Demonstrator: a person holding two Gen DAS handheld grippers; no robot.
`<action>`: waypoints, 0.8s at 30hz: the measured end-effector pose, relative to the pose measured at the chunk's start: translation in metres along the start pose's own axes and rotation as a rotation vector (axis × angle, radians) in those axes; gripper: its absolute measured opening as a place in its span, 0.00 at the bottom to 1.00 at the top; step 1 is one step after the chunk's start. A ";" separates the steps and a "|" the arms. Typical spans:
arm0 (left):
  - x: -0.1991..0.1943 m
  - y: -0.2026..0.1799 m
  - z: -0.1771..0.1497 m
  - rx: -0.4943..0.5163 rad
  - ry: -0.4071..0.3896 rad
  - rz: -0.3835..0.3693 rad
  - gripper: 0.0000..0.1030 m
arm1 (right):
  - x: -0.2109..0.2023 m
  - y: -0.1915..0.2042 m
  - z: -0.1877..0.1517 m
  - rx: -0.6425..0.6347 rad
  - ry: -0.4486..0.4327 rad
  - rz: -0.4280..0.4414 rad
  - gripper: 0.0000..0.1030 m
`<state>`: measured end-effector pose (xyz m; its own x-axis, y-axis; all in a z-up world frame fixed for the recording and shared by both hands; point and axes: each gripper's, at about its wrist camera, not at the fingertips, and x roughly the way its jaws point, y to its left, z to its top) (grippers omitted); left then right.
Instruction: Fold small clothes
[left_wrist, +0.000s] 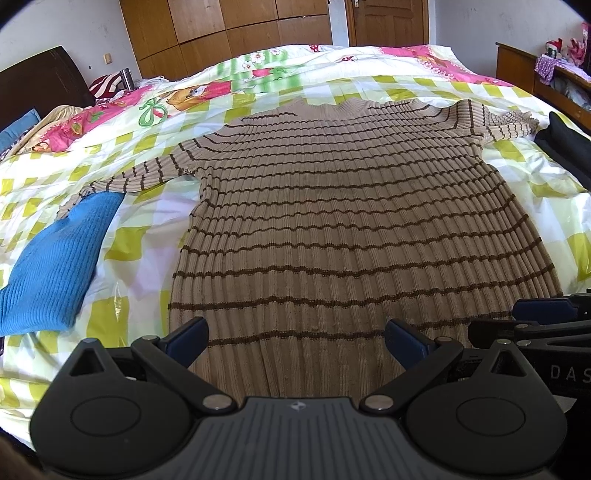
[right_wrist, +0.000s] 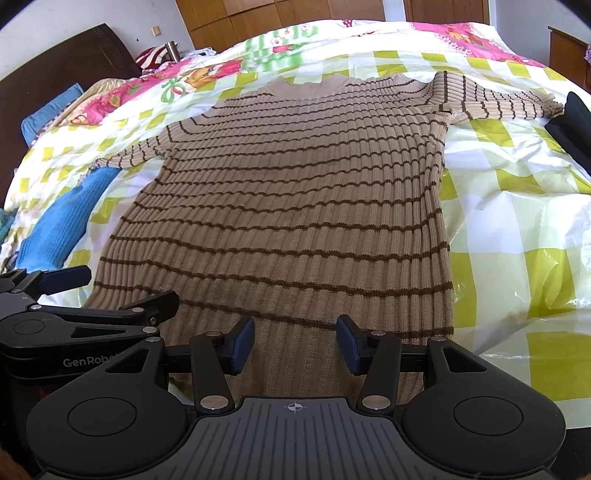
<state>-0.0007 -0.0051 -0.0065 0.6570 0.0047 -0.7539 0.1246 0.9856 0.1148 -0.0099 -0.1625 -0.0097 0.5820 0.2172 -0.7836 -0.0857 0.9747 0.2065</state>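
A tan ribbed sweater with thin brown stripes lies flat on the bed, collar at the far end, both sleeves spread sideways and its hem nearest me. My left gripper is open, its blue pads wide apart over the left part of the hem. My right gripper is open too, pads apart over the right part of the hem, with only flat fabric below them. Each gripper also shows in the other's view: the right gripper at the right edge, the left gripper at the left edge.
The bed is covered by a yellow-green checked plastic sheet. A blue knitted garment lies left of the sweater, under its sleeve end. A black folded item sits at the right. A dark headboard and wooden wardrobes stand behind.
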 end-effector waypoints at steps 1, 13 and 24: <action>0.000 0.000 0.000 0.000 0.000 0.000 1.00 | 0.000 0.000 0.000 -0.001 0.001 -0.003 0.47; 0.002 -0.001 0.000 0.009 0.011 0.005 1.00 | 0.001 0.000 -0.001 -0.005 0.010 -0.016 0.47; 0.001 0.001 -0.001 0.007 0.023 0.013 1.00 | 0.003 0.004 -0.001 -0.028 0.017 -0.026 0.48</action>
<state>-0.0009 -0.0040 -0.0077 0.6415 0.0215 -0.7668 0.1217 0.9841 0.1294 -0.0094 -0.1576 -0.0114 0.5704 0.1928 -0.7984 -0.0933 0.9810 0.1702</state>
